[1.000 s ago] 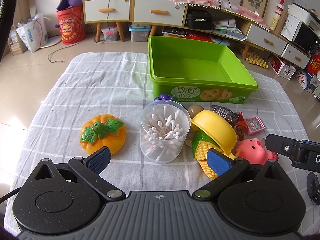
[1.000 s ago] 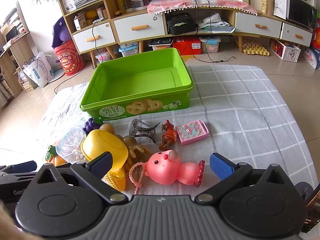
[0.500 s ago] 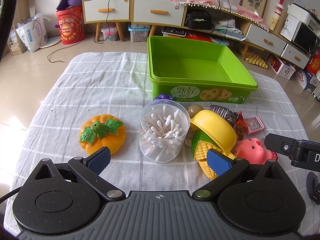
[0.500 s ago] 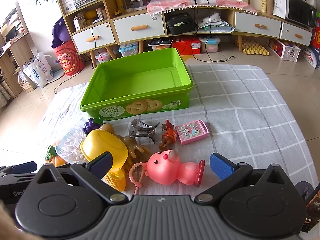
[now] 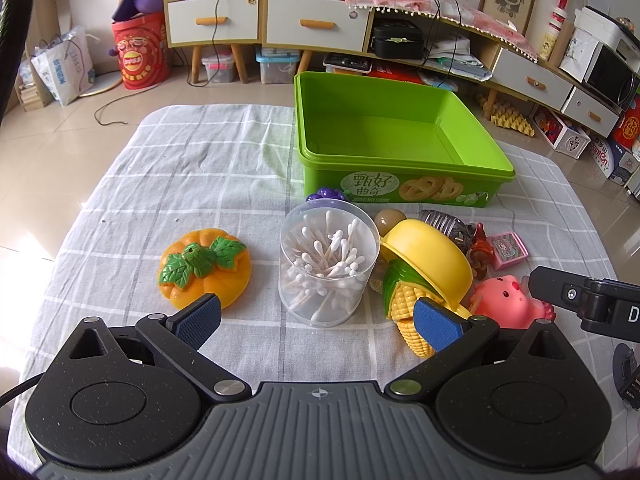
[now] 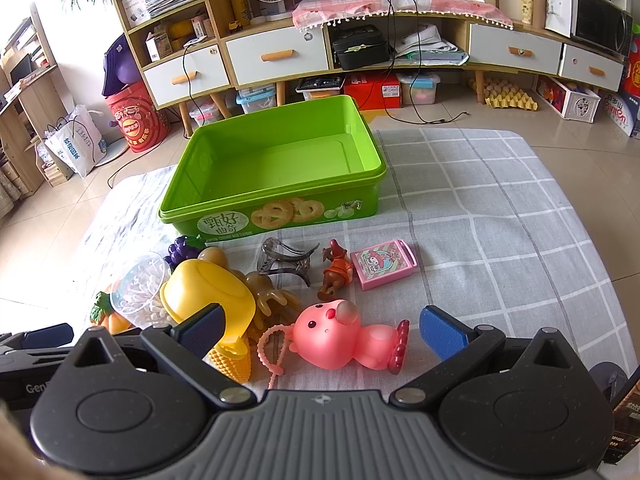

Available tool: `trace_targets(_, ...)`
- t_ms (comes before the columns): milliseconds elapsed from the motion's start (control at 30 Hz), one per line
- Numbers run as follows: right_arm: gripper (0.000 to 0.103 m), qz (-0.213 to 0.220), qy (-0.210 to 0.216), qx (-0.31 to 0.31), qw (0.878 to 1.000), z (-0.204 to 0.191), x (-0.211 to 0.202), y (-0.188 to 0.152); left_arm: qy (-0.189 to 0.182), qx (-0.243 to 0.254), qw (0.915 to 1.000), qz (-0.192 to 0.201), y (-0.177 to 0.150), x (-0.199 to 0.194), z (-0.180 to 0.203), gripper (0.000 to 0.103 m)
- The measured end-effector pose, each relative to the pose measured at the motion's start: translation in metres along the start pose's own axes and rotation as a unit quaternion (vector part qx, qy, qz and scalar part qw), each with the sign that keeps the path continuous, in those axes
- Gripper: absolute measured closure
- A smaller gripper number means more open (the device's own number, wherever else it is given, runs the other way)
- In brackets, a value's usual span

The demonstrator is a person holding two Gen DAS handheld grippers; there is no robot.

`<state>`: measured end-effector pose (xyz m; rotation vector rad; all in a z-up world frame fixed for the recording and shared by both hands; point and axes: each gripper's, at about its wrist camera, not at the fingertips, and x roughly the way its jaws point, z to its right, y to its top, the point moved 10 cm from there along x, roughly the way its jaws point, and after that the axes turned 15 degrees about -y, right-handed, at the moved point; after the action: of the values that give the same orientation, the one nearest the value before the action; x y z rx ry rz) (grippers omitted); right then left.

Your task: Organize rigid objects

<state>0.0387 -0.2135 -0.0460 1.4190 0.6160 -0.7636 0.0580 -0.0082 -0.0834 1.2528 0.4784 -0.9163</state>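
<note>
An empty green cookie box (image 5: 400,148) (image 6: 276,160) stands at the far middle of the checked cloth. In front of it lie toys: an orange pumpkin (image 5: 204,266), a clear tub of cotton swabs (image 5: 328,264), a yellow bowl (image 5: 428,256) (image 6: 208,292) tipped over a corn cob (image 5: 408,312), a pink pig figure (image 6: 340,336) (image 5: 508,296), a pink card case (image 6: 384,264), a small brown figure (image 6: 336,272), a hair claw (image 6: 284,260) and purple grapes (image 6: 182,248). My left gripper (image 5: 318,322) hangs open just short of the swab tub. My right gripper (image 6: 322,330) is open around the pig's near side.
The grey checked cloth (image 6: 500,216) covers a low table, with bare cloth on the left (image 5: 180,168) and right. Behind stand a cabinet with drawers (image 5: 316,20), storage boxes and a red bucket (image 5: 140,56) on the tiled floor. The right gripper's body (image 5: 584,300) shows at the left view's right edge.
</note>
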Motion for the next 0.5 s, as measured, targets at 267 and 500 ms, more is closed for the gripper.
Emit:
trace_targets(267,0.025,0.000,0.000,0.000,1.000,-0.0002,-0.0001,0.0008,0.000,0.000,1.0000,0.000,0.0000,-0.0001,-0.0002,0.002)
trace_targets(500,0.025,0.006,0.005,-0.004,1.000,0.0008,0.0022,0.0007,-0.002,0.003,1.0000,0.004,0.0007,0.0009,-0.0030,0.002)
